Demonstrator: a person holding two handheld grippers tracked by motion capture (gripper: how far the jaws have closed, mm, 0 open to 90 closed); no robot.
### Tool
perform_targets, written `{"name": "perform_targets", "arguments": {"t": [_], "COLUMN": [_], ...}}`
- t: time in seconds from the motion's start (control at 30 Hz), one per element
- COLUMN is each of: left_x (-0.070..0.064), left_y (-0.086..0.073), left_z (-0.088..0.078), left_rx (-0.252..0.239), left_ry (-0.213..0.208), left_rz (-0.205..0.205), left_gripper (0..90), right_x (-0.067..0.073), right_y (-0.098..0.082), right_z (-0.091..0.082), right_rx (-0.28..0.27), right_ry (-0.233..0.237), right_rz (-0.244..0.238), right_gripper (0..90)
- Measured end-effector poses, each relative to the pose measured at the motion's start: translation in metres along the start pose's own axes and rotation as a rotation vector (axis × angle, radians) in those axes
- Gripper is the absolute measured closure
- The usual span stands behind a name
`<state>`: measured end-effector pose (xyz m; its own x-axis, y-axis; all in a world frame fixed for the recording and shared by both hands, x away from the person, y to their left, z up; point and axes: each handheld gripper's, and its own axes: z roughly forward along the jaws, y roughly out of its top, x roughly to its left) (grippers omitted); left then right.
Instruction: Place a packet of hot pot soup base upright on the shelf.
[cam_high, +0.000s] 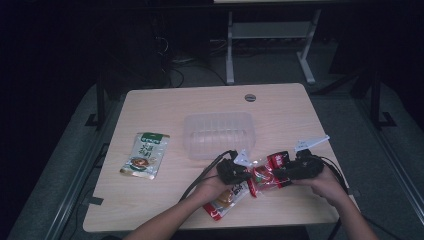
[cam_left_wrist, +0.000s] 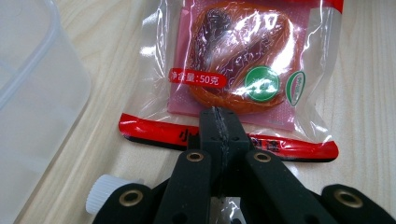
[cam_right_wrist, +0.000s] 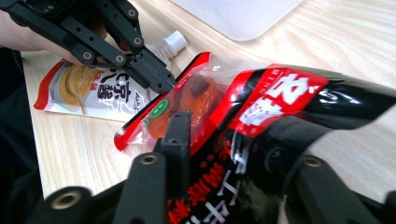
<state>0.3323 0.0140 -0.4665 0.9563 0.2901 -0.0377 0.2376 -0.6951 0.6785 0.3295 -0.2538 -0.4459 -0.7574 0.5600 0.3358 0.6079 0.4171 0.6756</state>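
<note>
Currently left gripper (cam_left_wrist: 219, 122) fingers clamped on red snack packet (cam_high: 263, 176) edge, lower centre of frame; right gripper (cam_right_wrist: 224, 140) fingers closing around opposite end. Risk: slick film slips, packet tears.

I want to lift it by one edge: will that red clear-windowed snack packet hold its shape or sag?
Likely sag: the snack packet is thin crinkled film, already bending between the left gripper and right gripper. Probably slippery too, given its glossy glare. It looks light, with one small piece inside.
</note>
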Motion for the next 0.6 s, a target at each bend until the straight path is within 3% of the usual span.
{"name": "perform_targets", "arguments": {"t": [0.43,0.6], "left_x": [0.0009,0.0013], "left_y": [-0.0006,-0.0007], "left_z": [0.0001,0.0002], "left_rx": [-0.007,-0.009], "left_ry": [-0.006,-0.011], "left_rz": [-0.008,-0.017], "left_gripper": [90.0,90.0], "right_x": [-0.0018,-0.0022], "right_y": [-0.0005,-0.0003], "right_z": [-0.0033,-0.0026], "right_rx": [-0.01,-0.012], "right_ry": [-0.005,-0.009], "right_rz": [-0.034,-0.051], "right_gripper": [88.3,89.5]}}
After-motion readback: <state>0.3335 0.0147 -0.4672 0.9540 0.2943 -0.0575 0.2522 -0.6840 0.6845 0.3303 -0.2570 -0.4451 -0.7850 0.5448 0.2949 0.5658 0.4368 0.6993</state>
